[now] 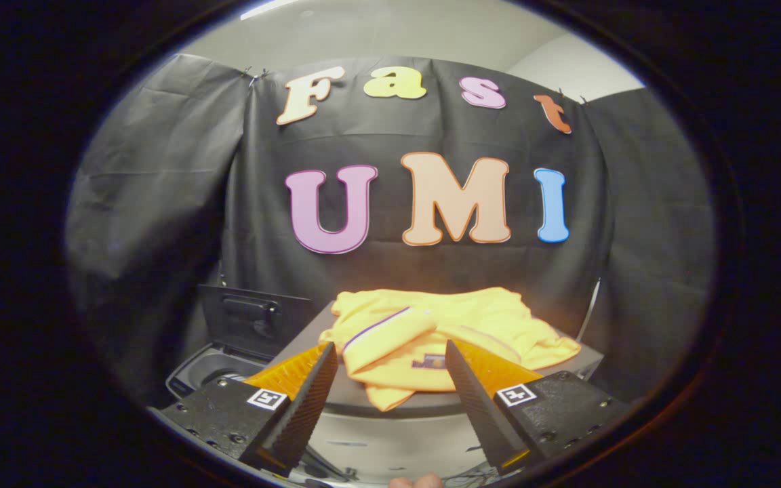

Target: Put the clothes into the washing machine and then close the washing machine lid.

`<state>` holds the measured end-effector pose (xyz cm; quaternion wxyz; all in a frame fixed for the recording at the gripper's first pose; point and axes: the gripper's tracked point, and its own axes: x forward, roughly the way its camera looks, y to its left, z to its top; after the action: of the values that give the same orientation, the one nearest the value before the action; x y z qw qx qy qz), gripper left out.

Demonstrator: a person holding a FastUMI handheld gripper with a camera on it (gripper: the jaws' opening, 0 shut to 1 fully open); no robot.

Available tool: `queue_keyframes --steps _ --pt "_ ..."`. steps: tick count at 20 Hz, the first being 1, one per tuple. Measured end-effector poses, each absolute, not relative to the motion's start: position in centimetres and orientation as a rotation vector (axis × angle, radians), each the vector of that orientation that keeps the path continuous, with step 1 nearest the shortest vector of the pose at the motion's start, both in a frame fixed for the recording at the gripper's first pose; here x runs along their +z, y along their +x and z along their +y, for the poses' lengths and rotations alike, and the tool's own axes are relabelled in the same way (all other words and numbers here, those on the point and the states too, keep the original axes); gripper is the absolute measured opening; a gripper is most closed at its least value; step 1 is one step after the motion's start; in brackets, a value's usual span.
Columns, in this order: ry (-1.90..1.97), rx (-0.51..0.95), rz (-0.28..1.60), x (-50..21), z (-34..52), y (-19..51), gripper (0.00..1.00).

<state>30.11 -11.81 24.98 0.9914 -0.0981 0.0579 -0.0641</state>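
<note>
- The gripper (390, 356) has its fingers (309, 400) spread wide, released, gripping nothing.
- A yellow shirt (445, 332) lies crumpled on a grey tabletop (309, 335), just ahead of the fingertips and between them, apart from both.
- The washing machine (204, 369) sits beside the tabletop, beyond the left finger, its lid (248, 325) raised upright.

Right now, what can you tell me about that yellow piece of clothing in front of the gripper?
The yellow garment lies crumpled in a loose heap on a grey flat surface, one fold drooping over the near edge. It looks like thin, soft fabric, with a dark stripe along one folded part and a small dark patch near the front. It sits just ahead of the open gripper, whose fingertips frame it without touching. An open washing machine stands beside it.
</note>
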Motion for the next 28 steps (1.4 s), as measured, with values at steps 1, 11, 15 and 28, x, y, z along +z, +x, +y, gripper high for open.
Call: queue_keyframes --steps 1,11,15,28 --pt "-0.215 -0.142 0.128 25.3 -12.6 31.0 0.97" --pt "-0.141 -0.150 0.257 25.2 -16.3 39.2 0.97" --pt "-0.171 -0.162 0.354 22.5 -18.1 40.8 0.97" --pt "-0.171 -0.153 0.499 18.7 -17.7 41.7 0.15"
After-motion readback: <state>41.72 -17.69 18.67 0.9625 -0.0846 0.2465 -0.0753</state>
